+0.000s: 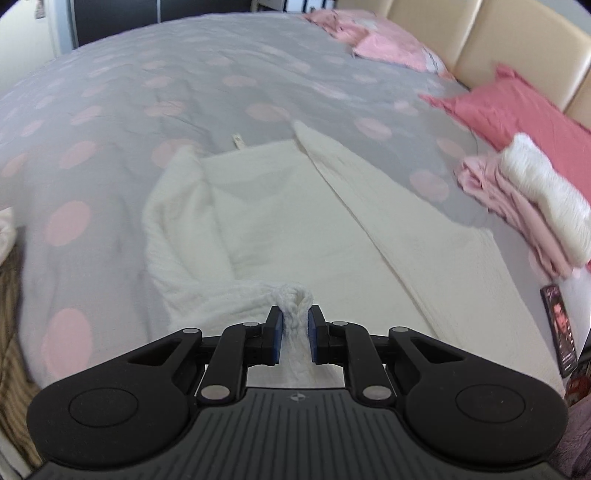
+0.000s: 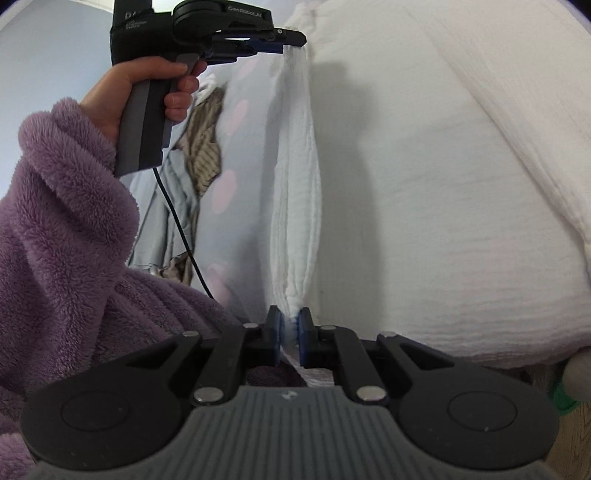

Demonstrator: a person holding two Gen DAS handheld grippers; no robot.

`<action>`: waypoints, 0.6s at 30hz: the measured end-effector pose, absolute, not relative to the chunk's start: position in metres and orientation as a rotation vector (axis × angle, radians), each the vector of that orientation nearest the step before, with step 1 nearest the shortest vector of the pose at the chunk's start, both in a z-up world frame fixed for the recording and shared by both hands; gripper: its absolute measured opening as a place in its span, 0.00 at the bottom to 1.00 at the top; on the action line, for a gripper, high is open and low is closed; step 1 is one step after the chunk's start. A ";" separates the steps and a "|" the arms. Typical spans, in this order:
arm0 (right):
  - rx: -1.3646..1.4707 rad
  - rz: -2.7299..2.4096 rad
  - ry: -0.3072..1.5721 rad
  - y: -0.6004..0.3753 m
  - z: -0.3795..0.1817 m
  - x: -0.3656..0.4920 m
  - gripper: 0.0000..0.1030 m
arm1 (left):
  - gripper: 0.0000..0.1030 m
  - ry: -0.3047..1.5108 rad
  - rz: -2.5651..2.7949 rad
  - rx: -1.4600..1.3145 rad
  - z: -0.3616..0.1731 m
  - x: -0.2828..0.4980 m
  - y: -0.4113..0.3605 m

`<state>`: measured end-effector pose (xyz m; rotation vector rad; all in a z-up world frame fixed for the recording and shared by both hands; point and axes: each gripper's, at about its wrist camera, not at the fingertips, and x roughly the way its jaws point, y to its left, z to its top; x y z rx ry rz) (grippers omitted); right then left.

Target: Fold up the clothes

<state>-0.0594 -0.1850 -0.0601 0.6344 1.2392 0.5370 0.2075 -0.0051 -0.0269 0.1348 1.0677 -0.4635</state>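
Note:
A white knitted garment (image 1: pixel 280 221) lies spread on the grey, pink-dotted bedspread (image 1: pixel 155 92). My left gripper (image 1: pixel 295 317) is shut on a bunched piece of its near edge. In the right wrist view my right gripper (image 2: pixel 290 325) is shut on another point of the same white garment (image 2: pixel 424 184), and the edge between the two grips is stretched into a taut ridge (image 2: pixel 295 184). At the far end of that ridge the left gripper (image 2: pixel 291 37) shows from the side, held by a hand in a purple fleece sleeve (image 2: pixel 62 221).
A stack of folded pink and white clothes (image 1: pixel 528 203) sits at the bed's right side, beside a dark pink pillow (image 1: pixel 517 107). More pink clothes (image 1: pixel 369 33) lie near the beige headboard (image 1: pixel 517 44). Brown and grey garments (image 2: pixel 203 147) lie on the bedspread.

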 end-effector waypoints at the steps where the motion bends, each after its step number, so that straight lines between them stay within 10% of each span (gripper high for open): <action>1: 0.638 0.522 1.253 -0.187 -0.066 -0.059 0.10 | 0.12 1.085 -0.458 0.156 -0.034 0.210 -0.011; 9: 0.632 0.430 1.319 -0.198 -0.093 -0.054 0.10 | 0.14 1.158 -0.438 0.239 -0.074 0.216 -0.030; 18: 0.610 0.405 1.337 -0.202 -0.099 -0.052 0.10 | 0.50 1.091 -0.434 0.226 -0.056 0.198 -0.024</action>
